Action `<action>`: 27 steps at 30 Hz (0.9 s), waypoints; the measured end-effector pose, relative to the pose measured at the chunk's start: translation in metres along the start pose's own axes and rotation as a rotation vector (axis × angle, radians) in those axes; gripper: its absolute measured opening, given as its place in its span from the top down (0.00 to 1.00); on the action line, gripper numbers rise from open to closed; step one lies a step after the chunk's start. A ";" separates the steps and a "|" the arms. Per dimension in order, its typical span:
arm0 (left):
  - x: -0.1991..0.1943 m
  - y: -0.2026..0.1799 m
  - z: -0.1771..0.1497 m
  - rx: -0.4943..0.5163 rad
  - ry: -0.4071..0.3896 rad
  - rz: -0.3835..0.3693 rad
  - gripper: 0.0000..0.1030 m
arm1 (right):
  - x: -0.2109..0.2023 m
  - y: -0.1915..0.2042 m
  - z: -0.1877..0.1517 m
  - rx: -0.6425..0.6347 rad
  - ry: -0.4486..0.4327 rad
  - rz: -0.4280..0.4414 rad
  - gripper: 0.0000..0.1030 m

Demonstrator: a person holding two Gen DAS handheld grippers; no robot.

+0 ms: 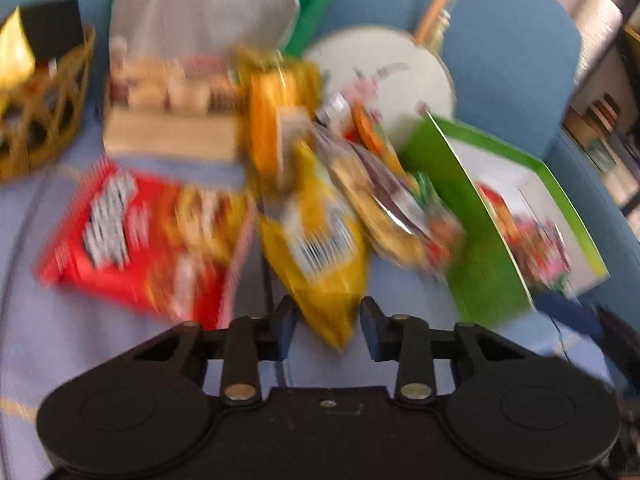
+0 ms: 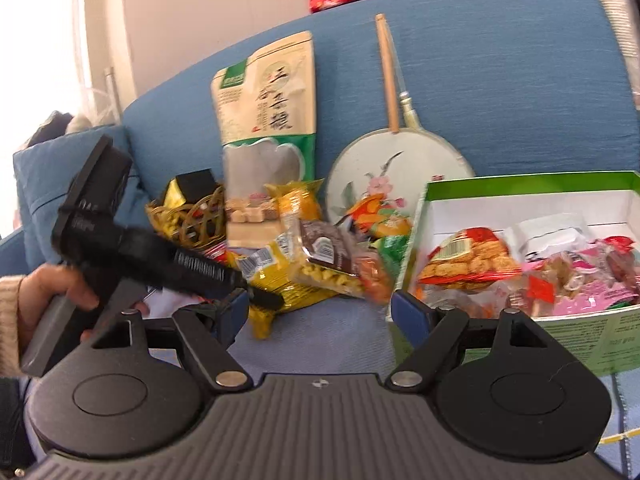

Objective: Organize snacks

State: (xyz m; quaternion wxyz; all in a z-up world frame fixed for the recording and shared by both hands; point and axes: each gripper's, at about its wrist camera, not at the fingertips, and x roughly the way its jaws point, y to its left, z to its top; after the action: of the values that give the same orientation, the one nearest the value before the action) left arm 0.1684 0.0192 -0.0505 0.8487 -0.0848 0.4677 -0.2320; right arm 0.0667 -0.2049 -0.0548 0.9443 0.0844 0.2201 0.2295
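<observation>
Here we have a blue sofa seat (image 2: 320, 344) strewn with snack packets, and both tongs hover low over them. The left gripper (image 1: 329, 320) points down at a yellow bag (image 1: 316, 248) lying in the middle of the heap. Its jaws are drawn in narrow around the bag's lower corner, and as far as the heavy blur lets us judge, the pads sit against either side of it. In the right wrist view a hand (image 2: 60, 292) with a knitted cuff holds that tool's handle.

The right gripper (image 2: 320, 312) has its jaws spread wide with nothing between them – only bare seat cloth shows in the gap.

Left of the yellow bag a red bag (image 1: 132, 236) lies flat. Just to its right several smaller packets lie piled together, one of them a clear packet with a brown label (image 2: 328, 252). Further right stands an open green box (image 2: 580, 328), already holding a red-edged packet of fried pieces and pink wrapped sweets.

Behind the heap a tall beige-and-green pouch (image 2: 266, 92) leans upright against the sofa back, beside a round white fan (image 2: 400, 168) with a wooden handle. At the far left sits a gold wire basket (image 1: 40, 120) – something black and something yellow rest in it.
</observation>
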 end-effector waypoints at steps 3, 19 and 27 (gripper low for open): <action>-0.012 -0.006 -0.017 0.015 -0.010 -0.043 0.82 | 0.002 0.006 -0.002 -0.026 0.023 0.027 0.00; -0.009 -0.012 0.012 0.135 -0.178 0.141 0.48 | 0.004 0.003 -0.001 -0.026 0.048 0.028 0.00; -0.030 -0.005 -0.018 -0.027 -0.037 -0.110 0.58 | 0.010 0.008 -0.003 -0.021 0.122 0.117 0.00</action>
State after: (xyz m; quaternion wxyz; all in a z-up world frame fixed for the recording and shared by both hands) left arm 0.1380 0.0307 -0.0359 0.8417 -0.1263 0.4499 -0.2704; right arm 0.0700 -0.1926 -0.0588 0.9150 0.0733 0.2695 0.2912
